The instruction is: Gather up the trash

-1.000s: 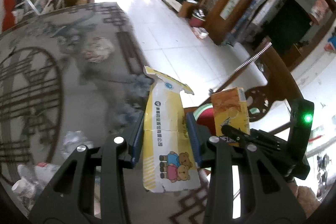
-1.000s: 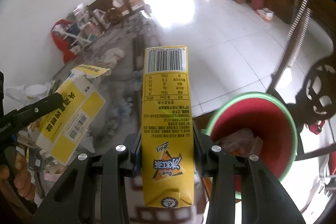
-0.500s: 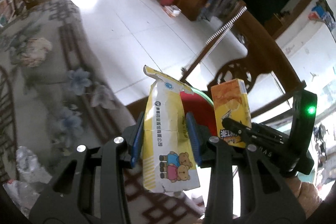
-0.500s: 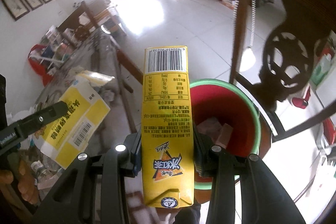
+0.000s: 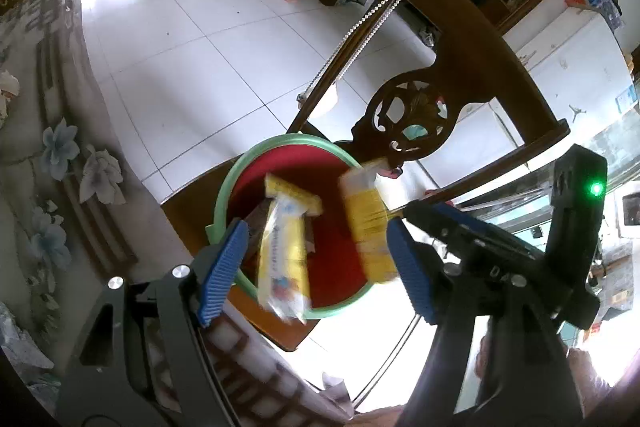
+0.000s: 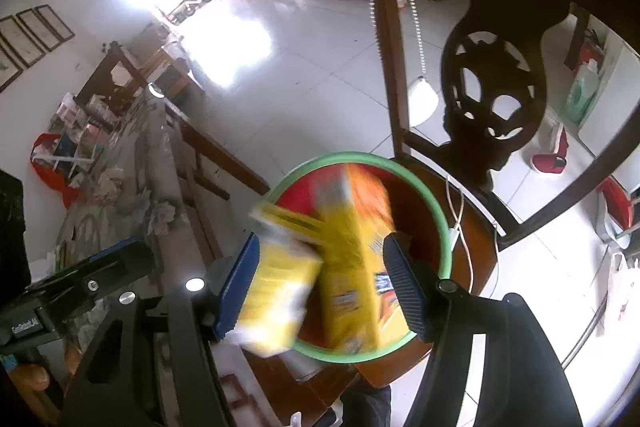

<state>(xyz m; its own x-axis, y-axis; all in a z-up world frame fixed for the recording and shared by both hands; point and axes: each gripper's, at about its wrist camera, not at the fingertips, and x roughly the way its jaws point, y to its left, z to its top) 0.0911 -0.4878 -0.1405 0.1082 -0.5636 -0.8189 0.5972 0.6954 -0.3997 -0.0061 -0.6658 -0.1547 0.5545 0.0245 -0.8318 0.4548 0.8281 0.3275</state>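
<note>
Release over the bin, both wrist views. The left gripper stood with its blue pads wide apart and gripped nothing; the bear-print carton, blurred by motion, lay between and below the pads, apparently in free fall toward the red bucket with the green rim; the right gripper was likewise spread wide and empty, with the yellow-orange drink carton blurred between its pads and over the same bucket; in the right view the bear-print carton appeared beside it at the near rim. The bucket rested on the seat of a carved wooden chair, just beside the patterned table edge. Judged from these views, the step in hand was the drop itself; it is done well when both grippers are centred over the mouth before opening, the pads open fully so that no carton snags, and the cartons fall end-first; the bear-print carton seemed close to the near rim, so it might strike the rim and tip out; whether earlier trash already lay inside could not be told with confidence.
</note>
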